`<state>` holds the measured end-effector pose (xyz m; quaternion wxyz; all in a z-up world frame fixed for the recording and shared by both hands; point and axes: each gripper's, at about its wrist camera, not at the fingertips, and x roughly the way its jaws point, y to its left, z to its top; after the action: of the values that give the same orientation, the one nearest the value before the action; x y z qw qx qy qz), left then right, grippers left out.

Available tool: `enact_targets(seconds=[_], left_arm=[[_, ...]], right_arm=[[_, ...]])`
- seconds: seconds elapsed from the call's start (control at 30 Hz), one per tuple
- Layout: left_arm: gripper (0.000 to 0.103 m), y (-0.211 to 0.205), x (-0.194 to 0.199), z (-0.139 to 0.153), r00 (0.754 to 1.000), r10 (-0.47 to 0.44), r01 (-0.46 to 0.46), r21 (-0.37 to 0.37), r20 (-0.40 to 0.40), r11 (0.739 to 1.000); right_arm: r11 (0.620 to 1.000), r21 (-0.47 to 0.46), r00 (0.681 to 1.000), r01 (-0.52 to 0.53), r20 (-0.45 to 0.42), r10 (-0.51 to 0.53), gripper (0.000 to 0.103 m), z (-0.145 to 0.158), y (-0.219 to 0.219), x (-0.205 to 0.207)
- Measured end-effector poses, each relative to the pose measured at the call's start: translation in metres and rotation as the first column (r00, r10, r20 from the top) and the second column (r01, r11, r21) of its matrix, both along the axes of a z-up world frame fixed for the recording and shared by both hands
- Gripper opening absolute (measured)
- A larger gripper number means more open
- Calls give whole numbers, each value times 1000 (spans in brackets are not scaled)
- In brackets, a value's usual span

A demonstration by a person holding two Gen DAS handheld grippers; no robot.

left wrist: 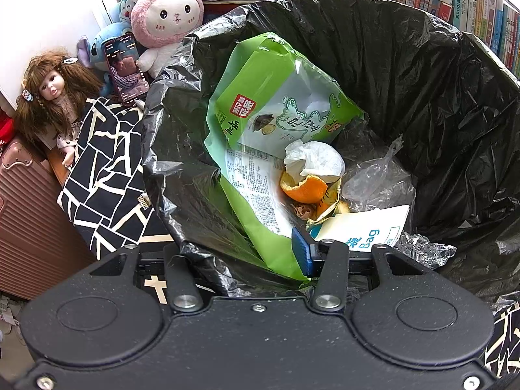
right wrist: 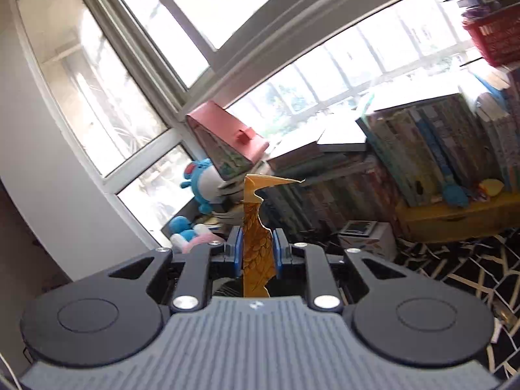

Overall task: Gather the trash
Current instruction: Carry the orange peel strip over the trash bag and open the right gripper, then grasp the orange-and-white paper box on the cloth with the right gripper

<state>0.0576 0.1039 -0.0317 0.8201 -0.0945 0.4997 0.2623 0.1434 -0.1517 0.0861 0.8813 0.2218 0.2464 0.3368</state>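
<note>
Holding a torn orange wrapper scrap (right wrist: 255,240) upright in the right gripper (right wrist: 256,253), jaws clamped on both faces, aimed well away from the bin toward stacked books (right wrist: 422,156). Left gripper (left wrist: 260,253) parked at the near rim of the black-lined bin (left wrist: 438,65), apparently pinning the liner open; only one blue pad visible, so jaw state cannot be told. Inside the bin: green snack bag (left wrist: 266,110), orange peel (left wrist: 304,188), tissue (left wrist: 317,159). Scrap not yet dropped.
</note>
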Motion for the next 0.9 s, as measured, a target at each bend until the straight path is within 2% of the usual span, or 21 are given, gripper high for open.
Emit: enact_targets(seconds=[0.1, 0.13, 0.17, 0.23, 0.27, 0.43, 0.53, 0.63, 0.73, 0.9], left_arm=[[45, 0, 0, 0, 1000, -1, 1, 0, -1, 1000], [45, 0, 0, 0, 1000, 0, 0, 0, 0, 1000], [45, 0, 0, 0, 1000, 0, 0, 0, 0, 1000], [45, 0, 0, 0, 1000, -1, 1, 0, 0, 1000], [45, 0, 0, 0, 1000, 0, 0, -1, 1, 1000], [45, 0, 0, 0, 1000, 0, 0, -2, 2, 1000], [46, 0, 1, 0, 1000, 0, 0, -2, 2, 1000], [46, -1, 1, 0, 1000, 0, 0, -2, 2, 1000], [46, 0, 0, -1, 1000, -1, 1, -1, 2, 1000], [46, -1, 1, -1, 1000, -2, 2, -1, 2, 1000]], right_arm=[[998, -30, 998, -61, 18, 62, 27, 4, 24, 2], [995, -37, 996, -91, 11, 91, 33, 2, 32, 3], [992, -41, 993, -117, 1, 117, 54, -2, 38, 4], [987, -48, 988, -155, -9, 154, 71, -10, 48, -2], [984, -59, 986, -168, -7, 168, 75, -13, 50, -5], [986, -98, 990, -137, -31, 135, 79, -29, 38, -10], [991, -132, 998, -37, -47, 31, 81, -41, 15, -5], [970, -224, 991, 89, -79, -109, 83, -65, -14, 3], [922, -357, 959, 150, -173, -223, 83, -110, -39, 13], [832, -545, 880, 108, -337, -335, 83, -200, -65, 15]])
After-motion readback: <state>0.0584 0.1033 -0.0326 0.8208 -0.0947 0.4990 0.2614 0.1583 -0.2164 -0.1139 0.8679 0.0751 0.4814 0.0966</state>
